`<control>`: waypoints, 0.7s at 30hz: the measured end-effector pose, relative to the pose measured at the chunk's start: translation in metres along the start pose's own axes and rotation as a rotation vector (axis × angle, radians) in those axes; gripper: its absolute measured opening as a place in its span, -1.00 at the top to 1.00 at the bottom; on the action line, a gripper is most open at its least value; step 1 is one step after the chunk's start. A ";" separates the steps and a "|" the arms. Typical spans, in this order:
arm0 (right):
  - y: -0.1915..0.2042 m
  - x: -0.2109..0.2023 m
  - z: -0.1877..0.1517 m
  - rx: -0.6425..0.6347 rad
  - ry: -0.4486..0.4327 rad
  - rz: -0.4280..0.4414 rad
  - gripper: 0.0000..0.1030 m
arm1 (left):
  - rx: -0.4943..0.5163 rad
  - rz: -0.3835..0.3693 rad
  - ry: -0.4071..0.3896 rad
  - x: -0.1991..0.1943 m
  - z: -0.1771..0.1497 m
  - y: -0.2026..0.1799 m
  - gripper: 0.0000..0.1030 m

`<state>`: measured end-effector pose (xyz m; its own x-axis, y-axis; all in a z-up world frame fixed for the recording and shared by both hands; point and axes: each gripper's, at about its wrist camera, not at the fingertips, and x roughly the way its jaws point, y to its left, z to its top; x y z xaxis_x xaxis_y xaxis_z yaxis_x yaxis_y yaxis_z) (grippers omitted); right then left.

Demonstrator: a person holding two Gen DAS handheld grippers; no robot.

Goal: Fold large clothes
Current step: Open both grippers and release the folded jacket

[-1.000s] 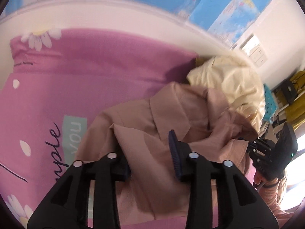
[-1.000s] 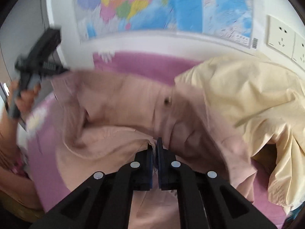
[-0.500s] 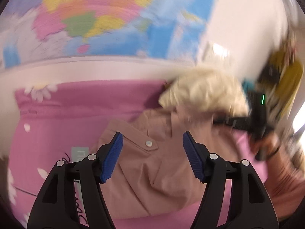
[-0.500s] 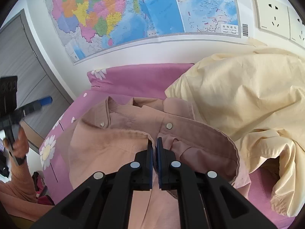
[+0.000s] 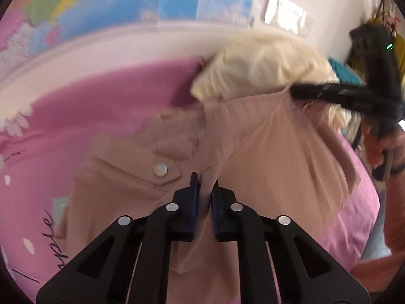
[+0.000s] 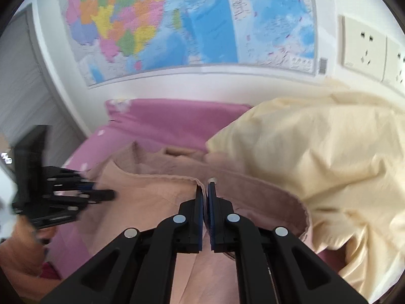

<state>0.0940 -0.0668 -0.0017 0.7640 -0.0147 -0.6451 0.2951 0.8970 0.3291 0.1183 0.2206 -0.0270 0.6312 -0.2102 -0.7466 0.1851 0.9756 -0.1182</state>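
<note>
Your left tool (image 5: 205, 197) is closing on a fold of the soft, light dusty-pink button shirt (image 5: 265, 157), your right tool (image 6: 205, 202) clamps its limp collar edge, so grip hems.

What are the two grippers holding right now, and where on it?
Both hold the pink shirt: the left gripper is closing on a fold beside a button, and the right gripper pinches its collar edge.
</note>
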 end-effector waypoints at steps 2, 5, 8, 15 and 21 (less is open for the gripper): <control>-0.003 0.017 0.002 0.008 0.024 -0.012 0.90 | -0.028 0.018 -0.013 0.000 0.003 0.004 0.73; -0.004 0.044 -0.002 -0.009 0.098 -0.034 0.73 | -0.061 0.056 0.060 0.026 0.001 0.015 0.61; -0.003 0.045 -0.009 -0.019 0.092 -0.070 -0.02 | -0.108 0.051 0.122 0.048 -0.009 0.026 0.34; -0.009 -0.047 -0.051 -0.018 -0.125 -0.059 -0.23 | -0.133 0.045 0.052 0.028 -0.018 0.043 -0.20; -0.025 -0.044 -0.094 0.004 -0.064 -0.170 -0.22 | -0.139 0.045 -0.034 0.000 -0.018 0.061 -0.32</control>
<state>-0.0011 -0.0471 -0.0465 0.7379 -0.1939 -0.6464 0.4249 0.8776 0.2218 0.1156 0.2812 -0.0457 0.6619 -0.1658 -0.7310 0.0516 0.9830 -0.1763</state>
